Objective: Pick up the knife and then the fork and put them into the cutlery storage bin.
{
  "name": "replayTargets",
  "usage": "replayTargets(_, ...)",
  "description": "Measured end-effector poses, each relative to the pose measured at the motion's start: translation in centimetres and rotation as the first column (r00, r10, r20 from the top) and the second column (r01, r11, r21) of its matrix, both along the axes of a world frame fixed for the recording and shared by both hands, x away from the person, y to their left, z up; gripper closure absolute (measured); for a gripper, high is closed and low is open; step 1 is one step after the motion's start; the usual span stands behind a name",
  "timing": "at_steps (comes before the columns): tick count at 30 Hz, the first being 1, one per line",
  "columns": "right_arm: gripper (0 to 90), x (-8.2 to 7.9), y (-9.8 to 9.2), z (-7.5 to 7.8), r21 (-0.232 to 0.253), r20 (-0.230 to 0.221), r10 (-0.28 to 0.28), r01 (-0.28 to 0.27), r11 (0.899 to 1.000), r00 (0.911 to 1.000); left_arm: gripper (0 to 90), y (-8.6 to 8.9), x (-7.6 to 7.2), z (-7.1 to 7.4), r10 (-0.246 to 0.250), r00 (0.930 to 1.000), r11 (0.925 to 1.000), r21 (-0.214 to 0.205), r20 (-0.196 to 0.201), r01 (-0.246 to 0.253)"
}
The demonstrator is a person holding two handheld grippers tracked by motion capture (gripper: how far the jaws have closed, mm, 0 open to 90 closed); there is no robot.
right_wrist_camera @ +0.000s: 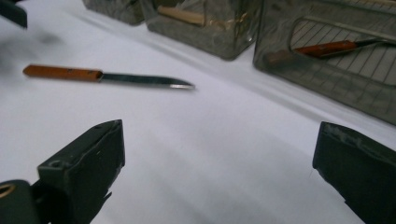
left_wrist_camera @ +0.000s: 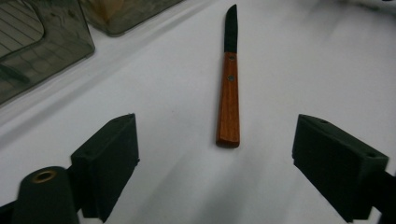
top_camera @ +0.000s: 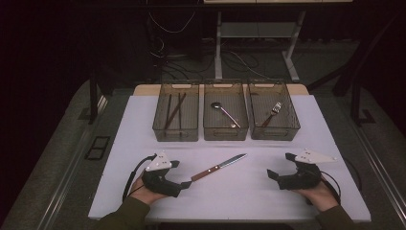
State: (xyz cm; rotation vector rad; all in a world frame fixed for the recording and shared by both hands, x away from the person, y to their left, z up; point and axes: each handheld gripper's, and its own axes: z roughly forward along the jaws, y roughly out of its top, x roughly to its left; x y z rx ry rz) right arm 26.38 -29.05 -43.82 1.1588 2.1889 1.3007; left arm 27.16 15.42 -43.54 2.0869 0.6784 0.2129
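A: Where is the knife (top_camera: 219, 167) lying?

B: Flat on the white tabletop (top_camera: 249, 196), a little towards its near edge, in front of the three clear bins (top_camera: 225, 132). Its wooden handle (left_wrist_camera: 228, 105) points at the left gripper (top_camera: 184, 184), and the blade (left_wrist_camera: 230, 29) slants away towards the far right corner.

A: Is either gripper holding it?

B: No. The left gripper's fingers (left_wrist_camera: 109, 161) stand spread on either side of the handle's butt end, with nothing touching. The right gripper (top_camera: 272, 174), near the right edge, has its fingers (right_wrist_camera: 88, 161) wide apart over bare tabletop, well clear of the blade tip.

A: How would you expect it to handle?

B: Stiff and light, I'd say, and flat enough that the pads must come down close to the tabletop. The steel blade looks thin, smooth and likely slippery, and it has an edge. The handle is thicker, riveted wood with better friction.

A: So where should it be gripped?

B: Across the handle's sides, near its middle, so the blade's weight doesn't swing it round.
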Motion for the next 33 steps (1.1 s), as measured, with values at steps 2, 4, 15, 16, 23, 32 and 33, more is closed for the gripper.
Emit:
replayTargets(2, 2.6, -0.4, 0.0, -0.3, -0.014, 0.001, 0.010, -0.010, 1.000, 0.9999, 17.1, -0.3, 0.0, 0.2, 0.005, 1.0000, 0.9999, -0.011, -0.003, -0.005)
replayTargets(4, 2.6, -0.5, 0.1, -0.5, -0.018, -0.012, 0.009, -0.009, 1.000, 0.9999, 21.7, -0.6, 0.2, 0.4, -0.001, 1.0000, 0.9999, -0.011, 0.002, 0.001)
replayTargets(15, 2.6, -0.3, 0.2, -0.6, -0.025, -0.010, 0.013, -0.013, 1.000, 0.9999, 39.9, -3.3, 1.4, 0.7, -0.030, 0.9994, 0.9995, 0.002, -0.018, 0.030)
replayTargets(16, 2.6, -0.2, 0.2, -0.6, -0.024, -0.010, 0.013, -0.014, 1.000, 0.9999, 40.4, -3.5, 1.5, 0.7, -0.030, 0.9994, 0.9995, 0.007, -0.018, 0.030)
replayTargets(23, 2.6, -0.3, 0.2, -0.5, -0.023, -0.007, 0.014, -0.015, 1.000, 0.9999, 51.1, -5.7, 2.6, 0.6, -0.046, 0.9988, 0.9980, 0.043, -0.015, 0.046)
replayTargets(32, 2.6, -0.2, 0.1, -0.4, -0.020, -0.003, 0.018, -0.018, 1.000, 0.9998, 60.8, -8.2, 3.7, -0.3, -0.073, 0.9967, 0.9924, 0.097, -0.036, 0.076)
replayTargets(33, 2.6, -0.2, 0.1, -0.4, -0.019, -0.003, 0.018, -0.018, 1.000, 0.9998, 62.2, -8.4, 3.8, -0.3, -0.069, 0.9969, 0.9923, 0.100, -0.037, 0.073)
